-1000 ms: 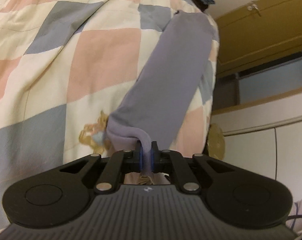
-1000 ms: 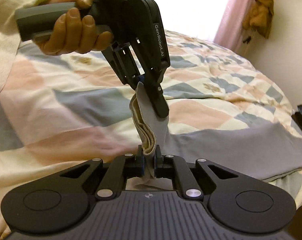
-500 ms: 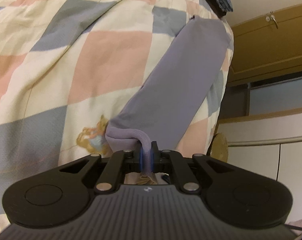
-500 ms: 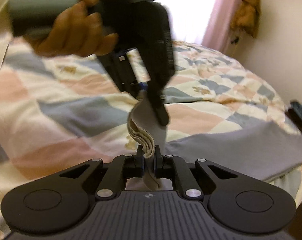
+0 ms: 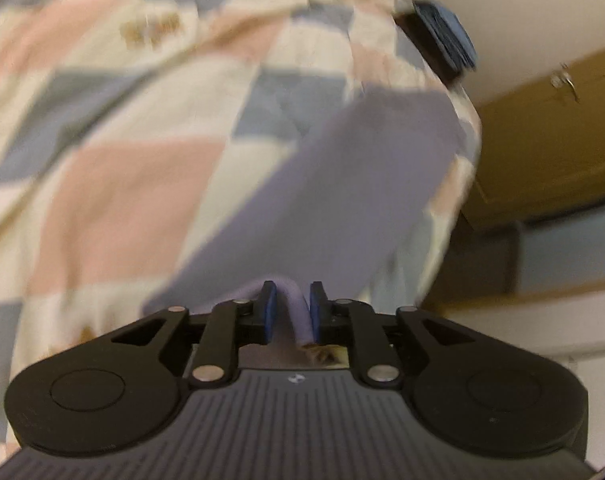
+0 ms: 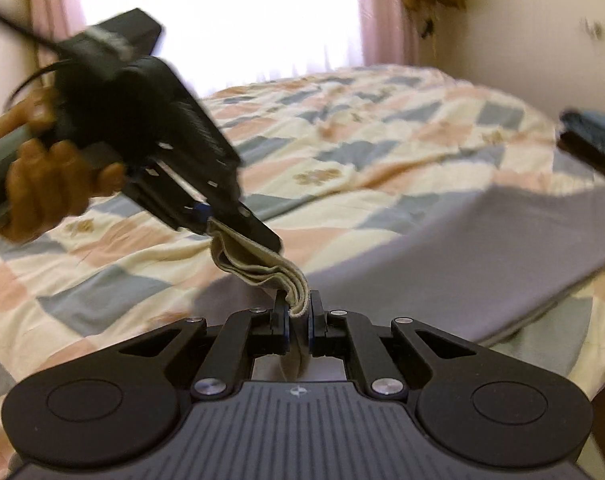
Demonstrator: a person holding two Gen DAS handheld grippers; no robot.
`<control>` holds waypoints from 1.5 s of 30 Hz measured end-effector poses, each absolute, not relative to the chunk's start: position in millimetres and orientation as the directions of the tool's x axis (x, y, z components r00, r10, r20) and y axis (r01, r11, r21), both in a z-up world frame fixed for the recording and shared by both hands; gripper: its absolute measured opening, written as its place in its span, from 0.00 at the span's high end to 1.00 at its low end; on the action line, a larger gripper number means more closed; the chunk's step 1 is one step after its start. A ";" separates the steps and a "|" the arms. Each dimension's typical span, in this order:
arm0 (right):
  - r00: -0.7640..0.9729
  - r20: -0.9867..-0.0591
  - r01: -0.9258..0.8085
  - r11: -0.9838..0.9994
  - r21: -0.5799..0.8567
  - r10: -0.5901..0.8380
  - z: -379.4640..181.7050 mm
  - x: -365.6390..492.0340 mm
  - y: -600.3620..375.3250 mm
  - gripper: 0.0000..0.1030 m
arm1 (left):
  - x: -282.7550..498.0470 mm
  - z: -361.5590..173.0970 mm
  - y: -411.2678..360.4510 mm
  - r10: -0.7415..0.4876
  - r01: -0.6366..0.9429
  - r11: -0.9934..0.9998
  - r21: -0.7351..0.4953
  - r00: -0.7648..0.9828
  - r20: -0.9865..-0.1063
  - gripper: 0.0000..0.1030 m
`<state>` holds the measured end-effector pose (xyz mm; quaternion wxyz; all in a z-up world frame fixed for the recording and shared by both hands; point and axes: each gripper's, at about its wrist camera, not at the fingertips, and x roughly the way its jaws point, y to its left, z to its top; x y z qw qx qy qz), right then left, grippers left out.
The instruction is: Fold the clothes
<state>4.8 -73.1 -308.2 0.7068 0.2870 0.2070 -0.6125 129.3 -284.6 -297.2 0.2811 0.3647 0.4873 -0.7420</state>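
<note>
A long grey-lilac garment (image 5: 342, 184) lies stretched over the checked bedspread (image 5: 122, 184). My left gripper (image 5: 292, 292) has its jaws opening. A fold of the garment's end sits between them, leaning on the right pad with a gap at the left pad. In the right wrist view the garment (image 6: 462, 248) runs off to the right. My right gripper (image 6: 298, 304) is shut on its bunched beige-lined edge (image 6: 258, 264). A hand (image 6: 50, 184) holds the left gripper (image 6: 238, 228) at the same edge, just beyond mine.
A dark blue folded stack (image 5: 442, 36) sits on the bed's far corner, also visible as a stack (image 6: 594, 140) at the right. A wooden door (image 5: 550, 140) stands past the bed edge. A bright window (image 6: 222, 20) with pink curtains is behind the bed.
The left jaws, shut on the garment end before, now stand apart. Both grippers have swung sideways, carrying the bunched edge; the left one now leans lower and further left in the right view.
</note>
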 end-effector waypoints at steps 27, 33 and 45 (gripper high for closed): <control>0.483 -0.683 0.825 0.022 0.565 -0.548 -378.2 -148.2 -158.6 0.95 | 160.0 -349.0 -223.4 -0.218 0.939 -0.162 -0.304 -0.335 -0.917 0.84; 0.396 -0.685 0.893 0.082 0.443 -0.611 -339.3 -171.7 -175.1 0.95 | 133.2 -345.6 -226.9 -0.208 0.926 -0.162 -0.341 -0.370 -0.905 0.84; 0.310 -0.679 0.929 0.060 0.366 -0.665 -327.1 -305.7 -221.0 0.95 | 15.9 -338.6 -248.6 -0.253 0.951 -0.122 -0.283 -0.305 -0.918 0.83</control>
